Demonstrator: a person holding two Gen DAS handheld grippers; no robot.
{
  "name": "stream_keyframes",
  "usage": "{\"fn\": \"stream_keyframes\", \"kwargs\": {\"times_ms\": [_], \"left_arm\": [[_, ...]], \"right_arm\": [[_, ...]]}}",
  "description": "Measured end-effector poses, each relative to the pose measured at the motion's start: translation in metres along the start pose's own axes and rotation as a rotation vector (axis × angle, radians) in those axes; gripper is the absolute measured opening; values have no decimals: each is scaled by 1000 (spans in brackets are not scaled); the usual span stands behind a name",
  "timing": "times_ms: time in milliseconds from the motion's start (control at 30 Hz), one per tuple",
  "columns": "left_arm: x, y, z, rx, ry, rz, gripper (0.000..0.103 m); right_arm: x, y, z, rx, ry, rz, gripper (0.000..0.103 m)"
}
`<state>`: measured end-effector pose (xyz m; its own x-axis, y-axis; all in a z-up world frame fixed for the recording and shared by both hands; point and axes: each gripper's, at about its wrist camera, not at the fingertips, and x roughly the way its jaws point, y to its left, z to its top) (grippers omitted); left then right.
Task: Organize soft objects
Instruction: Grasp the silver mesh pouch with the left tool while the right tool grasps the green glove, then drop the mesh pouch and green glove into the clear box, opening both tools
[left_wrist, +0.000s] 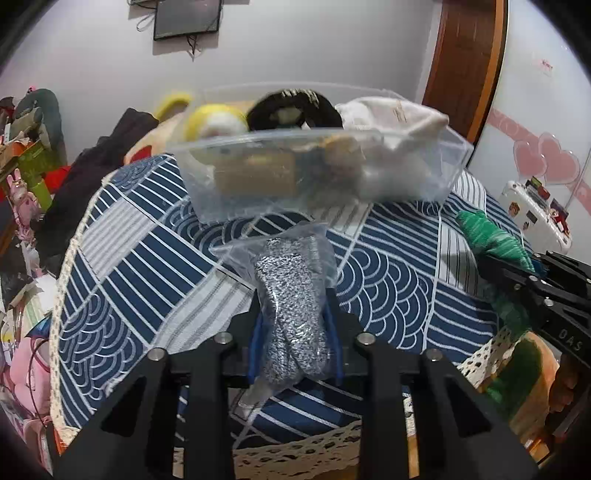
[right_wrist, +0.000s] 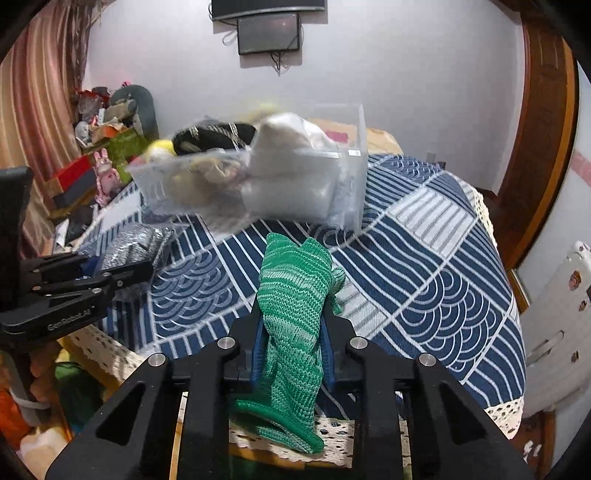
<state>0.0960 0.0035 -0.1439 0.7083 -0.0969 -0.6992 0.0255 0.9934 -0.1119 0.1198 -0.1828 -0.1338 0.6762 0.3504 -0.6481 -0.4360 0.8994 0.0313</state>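
The left gripper is closed on a grey speckled knit item in a clear plastic bag, pinched between its blue-padded fingers so the bag rises toward twelve o'clock and a loose tail hangs below toward six. The right gripper is likewise clamped on a green knit piece, which stands up between the fingers and droops down past them, its ribbed cuff lying at six o'clock over the lace edge of the cloth.

Both items are held above a table covered with a blue and white patterned tablecloth. At twelve o'clock from each gripper, on the far part of the table, sits a clear plastic bin, already holding soft things: a yellow plush, a black item with a pale centre and a white bundle reaching above the rim. The bin looks blurred in both views.

In the left wrist view the right gripper and the green knit appear at three o'clock; in the right wrist view the left gripper and the bagged grey knit sit at nine o'clock. A dark screen hangs on the wall behind.
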Motion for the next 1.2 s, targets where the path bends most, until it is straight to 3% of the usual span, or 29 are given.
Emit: {"fn": "stream_keyframes", "kwargs": {"times_ms": [700, 900, 1200], "left_arm": [[-72, 23, 56, -24, -233, 21, 26], [-66, 20, 83, 1, -273, 20, 26], [-28, 17, 121, 11, -236, -18, 26]], "right_arm": [[-30, 2, 74, -28, -229, -16, 22], [-22, 14, 97, -57, -267, -24, 22], [17, 29, 119, -84, -235, 5, 22]]}}
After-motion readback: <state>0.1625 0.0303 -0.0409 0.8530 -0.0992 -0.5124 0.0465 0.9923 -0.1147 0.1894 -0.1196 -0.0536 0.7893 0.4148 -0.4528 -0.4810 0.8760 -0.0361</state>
